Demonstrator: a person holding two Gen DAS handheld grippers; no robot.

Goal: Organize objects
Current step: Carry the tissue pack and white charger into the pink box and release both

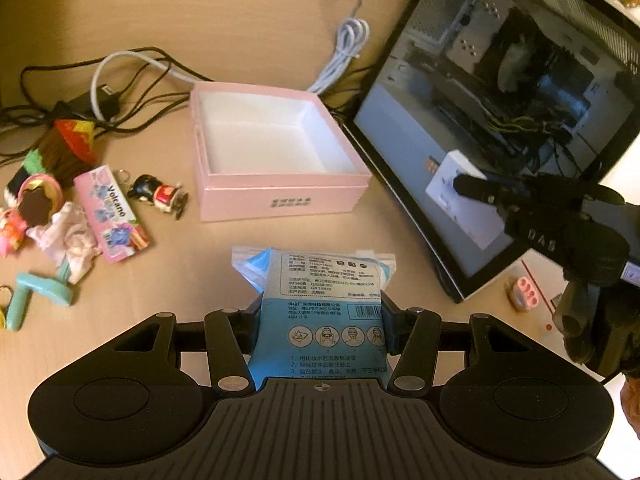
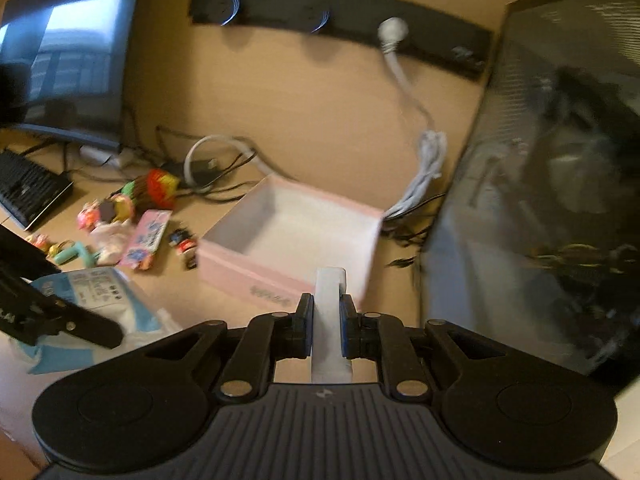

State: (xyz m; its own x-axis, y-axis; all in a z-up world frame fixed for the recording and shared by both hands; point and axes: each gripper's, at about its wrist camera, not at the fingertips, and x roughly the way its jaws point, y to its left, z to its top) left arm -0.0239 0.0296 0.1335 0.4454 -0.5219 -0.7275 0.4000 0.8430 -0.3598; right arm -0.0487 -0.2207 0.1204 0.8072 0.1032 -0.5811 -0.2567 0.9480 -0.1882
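My left gripper [image 1: 320,308] is shut on a blue and white printed packet [image 1: 328,280], which sticks out forward over the desk just short of the open pink box [image 1: 280,196]. The box's white inside holds nothing. In the right wrist view my right gripper [image 2: 326,308] is shut on a flat white block [image 2: 330,292], held upright in front of the pink box [image 2: 256,276]. The left wrist view shows the right gripper [image 1: 480,192] with the white block [image 1: 448,176] to the right of the box, before the glass panel. The left gripper's fingers [image 2: 80,326] and the packet [image 2: 92,292] appear at lower left.
Left of the box lie a pink Volcano packet [image 1: 112,216], a small figure [image 1: 160,194], a knitted toy [image 1: 68,144] and a teal piece [image 1: 36,292]. Cables [image 1: 348,48] trail behind. A computer case [image 1: 520,100] stands right; a keyboard [image 2: 28,192] and monitor [image 2: 64,60] stand left.
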